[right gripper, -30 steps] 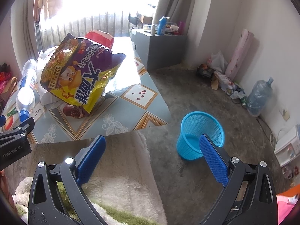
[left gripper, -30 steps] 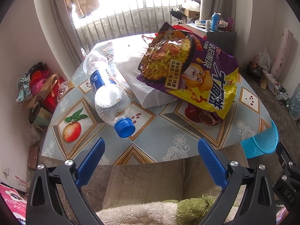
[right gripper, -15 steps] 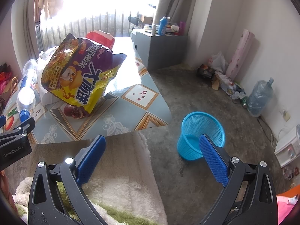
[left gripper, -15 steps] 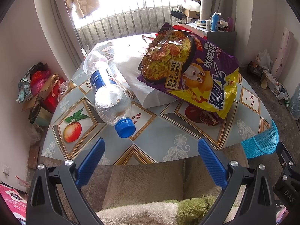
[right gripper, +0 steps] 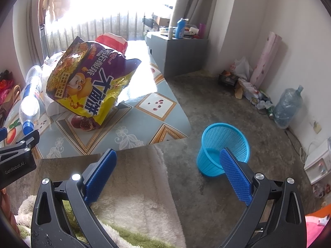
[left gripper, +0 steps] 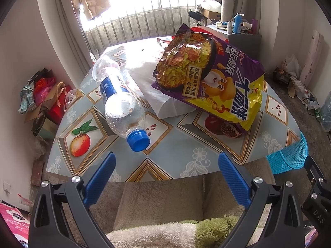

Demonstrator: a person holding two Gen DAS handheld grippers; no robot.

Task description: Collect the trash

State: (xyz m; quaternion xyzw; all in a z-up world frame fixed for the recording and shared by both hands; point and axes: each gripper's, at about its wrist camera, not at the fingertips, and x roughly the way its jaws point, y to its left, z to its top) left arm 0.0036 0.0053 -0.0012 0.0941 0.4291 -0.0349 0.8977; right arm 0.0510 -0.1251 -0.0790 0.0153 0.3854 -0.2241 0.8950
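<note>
I see my left claw (left gripper: 166, 166) spread wide, empty, near the plastic bottle (left gripper: 119, 99) lying on the surface (left gripper: 186, 150), blue cap (left gripper: 138, 140) toward me, long axis running away. The right claw (right gripper: 168, 163) gapes beside the blue basket (right gripper: 224, 144).

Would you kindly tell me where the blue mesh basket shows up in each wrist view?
Left wrist: the blue mesh basket sits at the right edge, partly hidden below the table rim.
Right wrist: basket stands on the floor, right of centre, behind the right tool's finger.
Shared landmark: the purple-and-yellow snack bag.
</note>
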